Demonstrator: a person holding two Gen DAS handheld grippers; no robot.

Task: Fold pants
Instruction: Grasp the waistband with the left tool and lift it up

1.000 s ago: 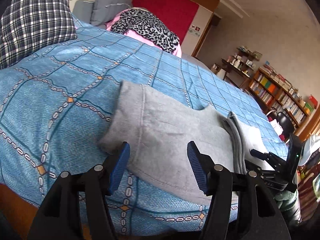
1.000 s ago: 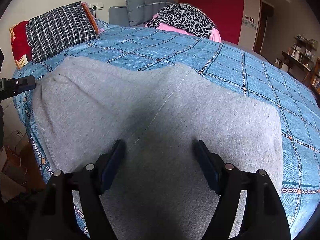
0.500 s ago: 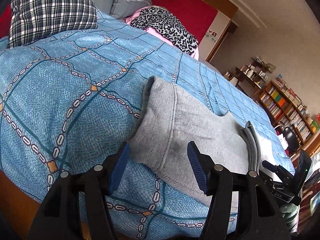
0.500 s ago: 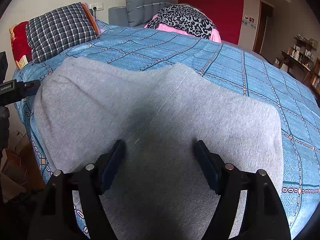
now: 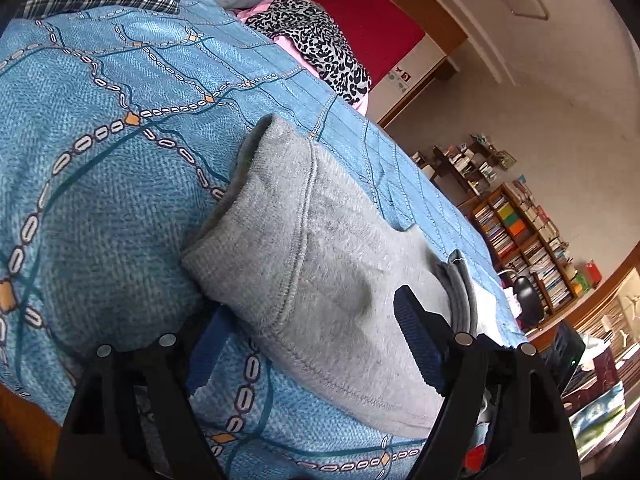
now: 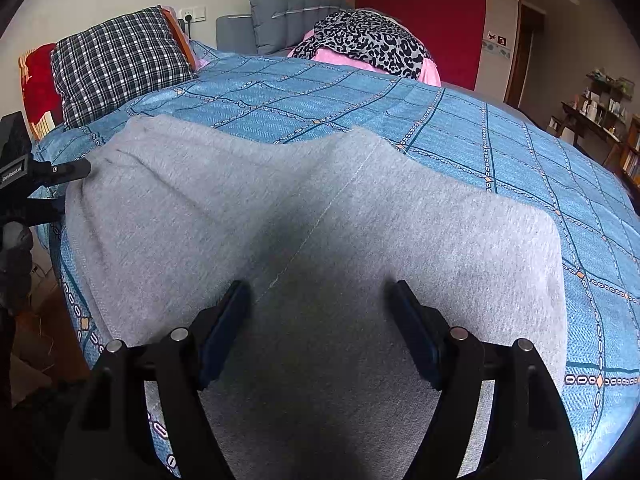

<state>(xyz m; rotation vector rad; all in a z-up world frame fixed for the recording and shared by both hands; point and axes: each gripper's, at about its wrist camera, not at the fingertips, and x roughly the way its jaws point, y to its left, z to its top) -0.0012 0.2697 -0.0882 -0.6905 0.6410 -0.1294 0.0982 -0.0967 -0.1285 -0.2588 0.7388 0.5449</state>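
Observation:
Grey sweatpants point(image 6: 320, 216) lie folded flat on the blue patterned bedspread point(image 6: 460, 120). In the left wrist view their hemmed leg end point(image 5: 304, 264) sits near the bed's edge. My left gripper point(image 5: 312, 320) is open, its jaws straddling that hem, the left finger low against the bedspread under the cloth's edge. My right gripper point(image 6: 320, 304) is open, hovering over the middle of the pants with grey cloth between and below its fingers. The left gripper also shows at the left edge of the right wrist view point(image 6: 44, 176), beside the pants' left end.
A plaid pillow point(image 6: 120, 60) and a red pillow point(image 6: 38, 80) lie at the head of the bed. A leopard-print and pink bundle point(image 6: 368, 44) lies at the far side. Bookshelves point(image 5: 528, 232) stand beyond the bed. The bed's edge runs just below the left gripper.
My left gripper has moved in close to the pants' hemmed end, which now sits between its jaws. The right gripper and the pants under it have stayed put.

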